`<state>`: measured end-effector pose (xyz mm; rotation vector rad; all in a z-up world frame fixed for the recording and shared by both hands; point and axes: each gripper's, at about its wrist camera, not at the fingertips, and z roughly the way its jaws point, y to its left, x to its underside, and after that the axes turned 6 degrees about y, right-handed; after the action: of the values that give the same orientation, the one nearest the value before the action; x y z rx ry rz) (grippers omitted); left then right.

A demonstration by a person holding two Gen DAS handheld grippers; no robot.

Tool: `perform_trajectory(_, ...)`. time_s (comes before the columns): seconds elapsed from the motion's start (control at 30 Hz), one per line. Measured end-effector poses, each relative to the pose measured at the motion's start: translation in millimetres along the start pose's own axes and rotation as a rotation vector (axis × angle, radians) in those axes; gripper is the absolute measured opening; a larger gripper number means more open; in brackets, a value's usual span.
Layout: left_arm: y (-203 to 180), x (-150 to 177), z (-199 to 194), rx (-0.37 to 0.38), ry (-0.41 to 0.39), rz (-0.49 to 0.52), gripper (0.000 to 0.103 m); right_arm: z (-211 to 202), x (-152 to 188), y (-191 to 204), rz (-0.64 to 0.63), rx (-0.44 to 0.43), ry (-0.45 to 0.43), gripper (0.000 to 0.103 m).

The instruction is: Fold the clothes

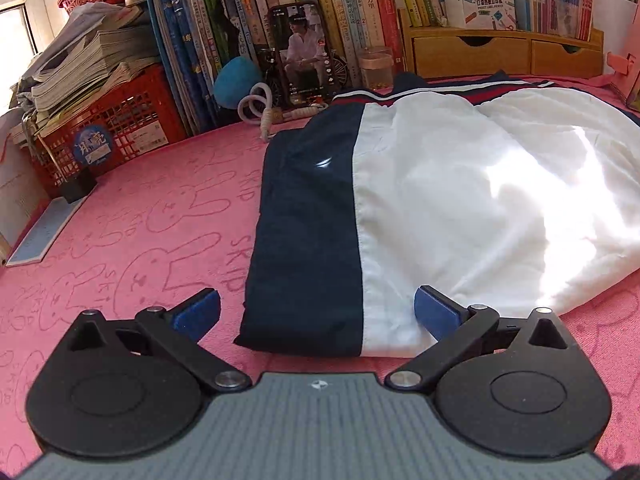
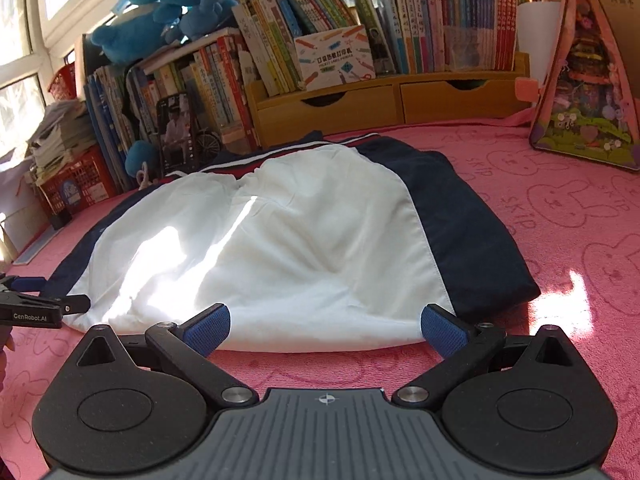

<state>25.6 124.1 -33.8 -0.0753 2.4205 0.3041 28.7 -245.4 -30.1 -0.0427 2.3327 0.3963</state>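
Left wrist view: both grippers' jaws spread at the folded jacket (image 1: 400,208) near hem, bare pink cloth (image 1: 132,240) alongside.

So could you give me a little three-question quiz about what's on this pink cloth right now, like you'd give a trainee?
1. True or false: the left gripper already clamps the garment.
2. Multiple choice: what stands propped against the books behind the garment? A) a phone B) a mirror C) a kettle
3. Fill in: the garment's middle panel is ____, flanked by navy.

Key: 1 false, both the left and the right gripper have jaws open at the near hem. 2 A. 3 white.
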Motion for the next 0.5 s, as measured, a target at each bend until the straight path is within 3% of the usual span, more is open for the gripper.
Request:
perform_trajectory(0.13, 27, 5, -8, 0.026, 0.032, -0.120, 0.103, -22, -1, -51, 0.238, -0.023, -0.021, 0.103)
perform_trajectory(0.3, -2, -12, -33, 0.103, -0.071, -0.108, 0.103, -33, 3, -114, 0.595, -0.209, -0.041, 0.103)
perform_trajectory(0.5, -75, -32, -32, 0.173, -0.116, -0.044, 0.103, -23, -4, -109, 0.597, -0.206, -0.022, 0.103)
